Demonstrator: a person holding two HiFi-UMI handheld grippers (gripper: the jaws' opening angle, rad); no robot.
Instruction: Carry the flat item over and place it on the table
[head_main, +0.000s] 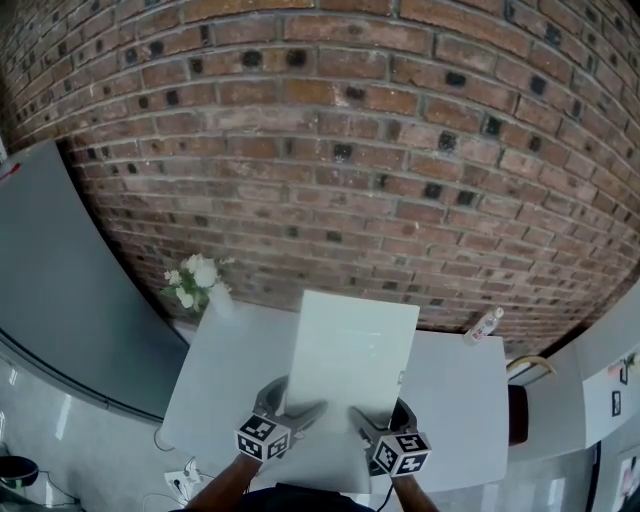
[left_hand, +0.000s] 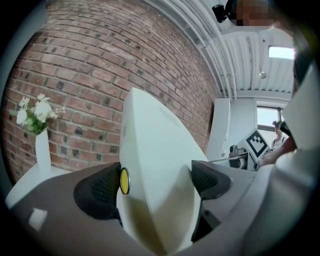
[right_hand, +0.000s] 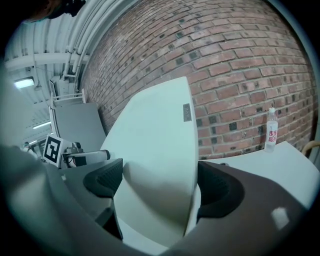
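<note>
We hold a pale, smooth rectangular board over the white worktop, left gripper and right gripper each clamped on its lower edge.

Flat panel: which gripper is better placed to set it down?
Neither alone: left gripper and right gripper both clamp the panel by its near edge over the table; likely lower together.
</note>
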